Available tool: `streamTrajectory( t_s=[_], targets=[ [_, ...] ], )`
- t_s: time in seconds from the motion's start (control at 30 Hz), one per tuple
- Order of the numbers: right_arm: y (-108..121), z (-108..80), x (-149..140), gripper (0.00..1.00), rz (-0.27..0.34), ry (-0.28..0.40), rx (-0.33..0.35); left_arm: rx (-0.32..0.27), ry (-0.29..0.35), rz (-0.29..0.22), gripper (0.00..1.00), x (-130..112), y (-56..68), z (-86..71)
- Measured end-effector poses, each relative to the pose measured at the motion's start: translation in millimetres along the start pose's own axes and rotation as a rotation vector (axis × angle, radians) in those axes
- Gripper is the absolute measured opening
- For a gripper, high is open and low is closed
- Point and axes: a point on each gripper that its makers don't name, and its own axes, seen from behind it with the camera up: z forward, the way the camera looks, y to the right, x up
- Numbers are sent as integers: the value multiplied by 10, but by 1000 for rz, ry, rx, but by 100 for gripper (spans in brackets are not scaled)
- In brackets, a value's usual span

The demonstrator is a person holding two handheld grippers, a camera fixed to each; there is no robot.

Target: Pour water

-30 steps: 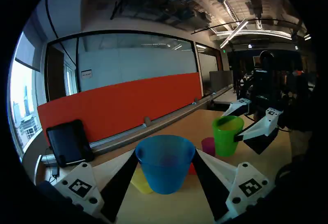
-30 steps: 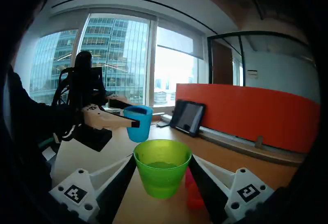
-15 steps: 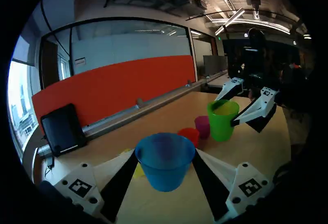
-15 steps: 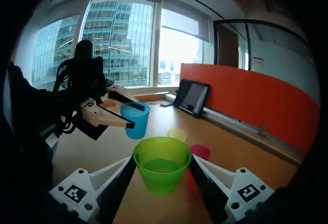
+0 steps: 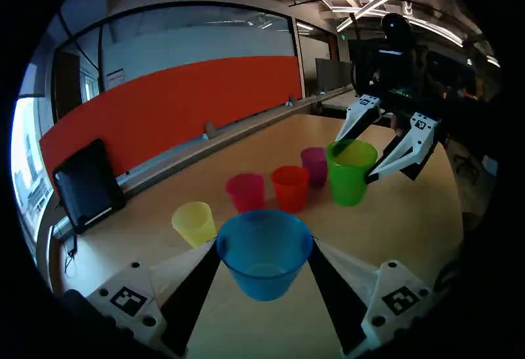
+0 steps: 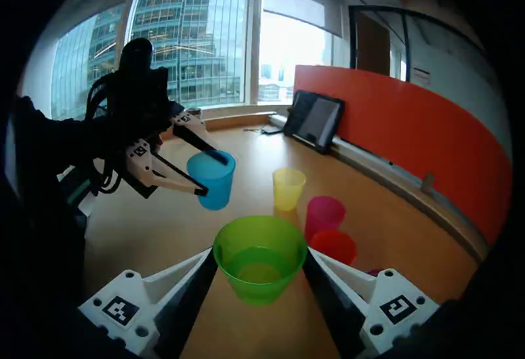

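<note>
Left gripper view: a yellow cup (image 5: 194,222) and a pink cup (image 5: 246,191) stood on the table (image 5: 407,214) at the left. In the middle, the left gripper (image 5: 264,247) was clenched on the blue cup (image 5: 264,260). Further right stood a red cup (image 5: 290,187) and a purple cup (image 5: 315,164). Beside them the right gripper (image 5: 354,160) grasped the green cup (image 5: 350,175).

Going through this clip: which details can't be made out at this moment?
- In the right gripper view, the purple cup is almost wholly hidden behind the red cup and a finger of the right gripper.
- In the left gripper view, the green cup is side-on; its wall hides the water level.
- Whether the blue cup holds water is unclear: tinted bottom, both views.
</note>
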Motion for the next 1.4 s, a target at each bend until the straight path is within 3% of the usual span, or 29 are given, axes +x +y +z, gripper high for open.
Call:
streamTrajectory(
  t_s=[0.4,0.7,1.1,1.4],
  targets=[
    [17,92,-342,93,-14,-115,13,-40,-119,9,89,-280,16,76],
    [35,143,-491,92,-5,-168,25,-85,-206,28,89,-456,106,199],
    [55,209,-661,92,9,-217,32,-130,-262,2,89,-617,197,326],
    [94,244,-751,92,6,-241,21,-139,-269,5,89,-662,221,362]
  ],
)
